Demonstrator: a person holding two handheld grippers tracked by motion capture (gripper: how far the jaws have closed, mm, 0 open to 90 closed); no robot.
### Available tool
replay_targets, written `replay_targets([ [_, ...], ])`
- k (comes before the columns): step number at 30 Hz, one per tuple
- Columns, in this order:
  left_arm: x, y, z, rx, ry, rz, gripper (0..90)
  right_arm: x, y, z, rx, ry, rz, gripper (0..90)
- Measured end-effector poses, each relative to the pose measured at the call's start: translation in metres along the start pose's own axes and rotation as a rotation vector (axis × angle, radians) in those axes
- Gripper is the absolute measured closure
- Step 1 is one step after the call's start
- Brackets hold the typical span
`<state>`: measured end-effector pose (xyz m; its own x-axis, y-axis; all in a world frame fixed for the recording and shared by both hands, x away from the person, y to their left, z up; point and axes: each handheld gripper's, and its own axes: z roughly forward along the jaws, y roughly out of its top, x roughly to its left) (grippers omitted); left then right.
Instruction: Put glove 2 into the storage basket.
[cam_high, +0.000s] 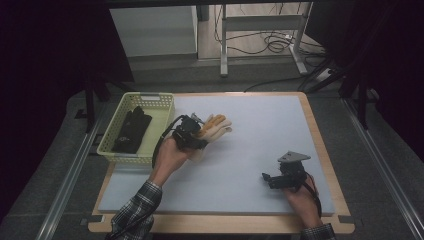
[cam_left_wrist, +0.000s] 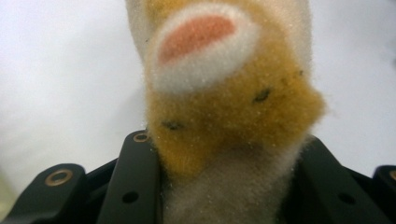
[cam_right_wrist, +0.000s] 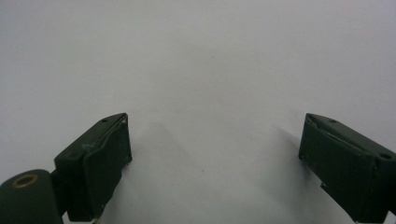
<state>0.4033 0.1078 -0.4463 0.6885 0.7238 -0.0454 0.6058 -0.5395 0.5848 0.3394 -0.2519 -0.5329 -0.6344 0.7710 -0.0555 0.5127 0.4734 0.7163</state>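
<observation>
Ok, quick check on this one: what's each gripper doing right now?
Left gripper: shut on the plush glove, beside the basket.
Right gripper: open, jaws wide apart, nothing between them, over the white mat.

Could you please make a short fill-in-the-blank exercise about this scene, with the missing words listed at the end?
1. The left gripper is shut on a fuzzy cream and orange ____ toy.
2. The pale yellow plastic basket with a black fabric item inside stands at the table's ____ side.
3. The right gripper has its jaws ____ and holds nothing.
4. The right gripper hovers over the ____ foam mat.

Missing words: plush; left; open; white
</observation>
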Motion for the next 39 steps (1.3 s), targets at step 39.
replay_targets([
  [39, 0.147, -0.060, -0.063, 0.013, 0.318, -0.410, 61.1, 0.000, 0.000, 0.000, -0.002, 0.001, 0.002, 8.8],
])
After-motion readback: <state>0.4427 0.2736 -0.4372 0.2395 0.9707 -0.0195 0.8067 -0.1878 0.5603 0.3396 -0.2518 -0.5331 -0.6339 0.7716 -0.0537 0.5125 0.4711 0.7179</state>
